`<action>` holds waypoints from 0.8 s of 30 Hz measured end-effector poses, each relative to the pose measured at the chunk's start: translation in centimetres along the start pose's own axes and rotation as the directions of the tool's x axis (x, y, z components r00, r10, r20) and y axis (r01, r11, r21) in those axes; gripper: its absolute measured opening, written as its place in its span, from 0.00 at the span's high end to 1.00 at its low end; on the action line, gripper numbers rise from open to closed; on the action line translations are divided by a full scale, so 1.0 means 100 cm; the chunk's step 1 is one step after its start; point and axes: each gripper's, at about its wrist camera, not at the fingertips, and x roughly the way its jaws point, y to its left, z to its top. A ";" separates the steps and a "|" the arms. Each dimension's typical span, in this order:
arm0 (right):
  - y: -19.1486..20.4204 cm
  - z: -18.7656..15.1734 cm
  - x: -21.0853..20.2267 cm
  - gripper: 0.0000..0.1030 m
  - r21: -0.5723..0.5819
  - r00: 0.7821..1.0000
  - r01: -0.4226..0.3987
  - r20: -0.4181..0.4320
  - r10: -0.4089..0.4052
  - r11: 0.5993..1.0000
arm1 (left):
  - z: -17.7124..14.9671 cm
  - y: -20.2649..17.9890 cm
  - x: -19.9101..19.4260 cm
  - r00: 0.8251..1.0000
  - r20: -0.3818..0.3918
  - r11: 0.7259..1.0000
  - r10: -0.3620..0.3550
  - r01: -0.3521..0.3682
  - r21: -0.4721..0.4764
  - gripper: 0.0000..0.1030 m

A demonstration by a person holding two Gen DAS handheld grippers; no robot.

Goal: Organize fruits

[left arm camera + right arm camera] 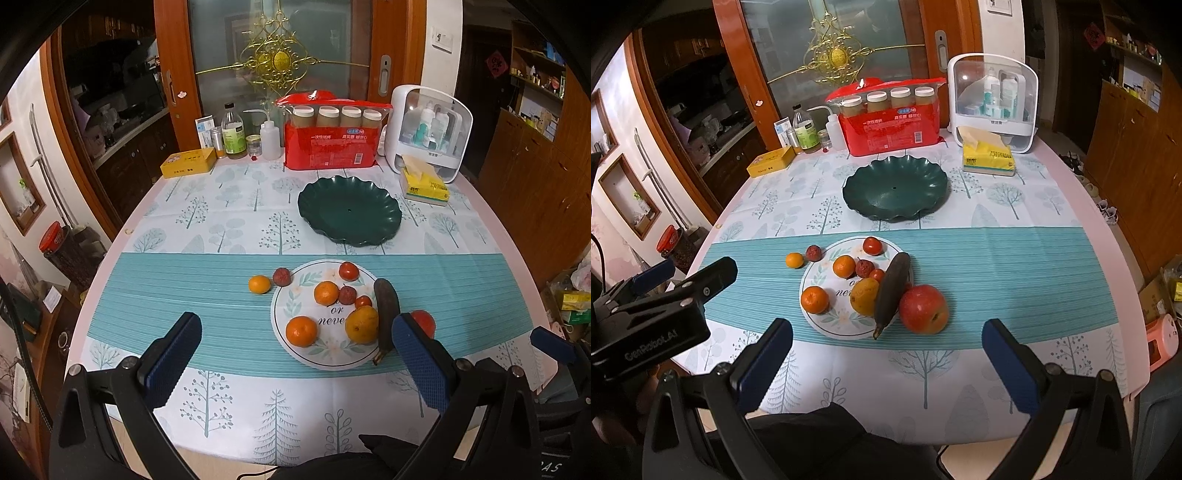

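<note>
Tree-print tablecloth (pixel 1015 206) w/ blackened banana (pixel 892 291), red apple (pixel 924 309).

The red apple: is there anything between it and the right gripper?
Nothing visible. The red apple lies on the tablecloth just ahead of the open right gripper. The dark banana touches the apple's left side, not its front.

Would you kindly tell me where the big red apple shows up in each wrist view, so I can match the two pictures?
Left wrist view: the red apple sits lower right of centre, mostly hidden behind the left claw's right finger.
Right wrist view: the red apple is in full view just below centre, right of the dark banana.
Shared landmark: the dark green scalloped dish beyond the fruit.
</note>
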 end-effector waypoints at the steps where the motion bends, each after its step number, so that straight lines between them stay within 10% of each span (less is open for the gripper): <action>1: 0.002 -0.001 -0.001 0.00 0.000 1.000 0.002 0.002 -0.002 1.000 | 0.002 0.001 0.002 1.000 -0.005 1.000 -0.002 0.002 -0.001 0.01; 24: 0.025 -0.015 0.011 0.00 0.029 0.998 0.045 0.032 -0.046 0.999 | -0.001 0.029 0.014 0.999 -0.046 0.999 -0.023 0.025 0.048 0.01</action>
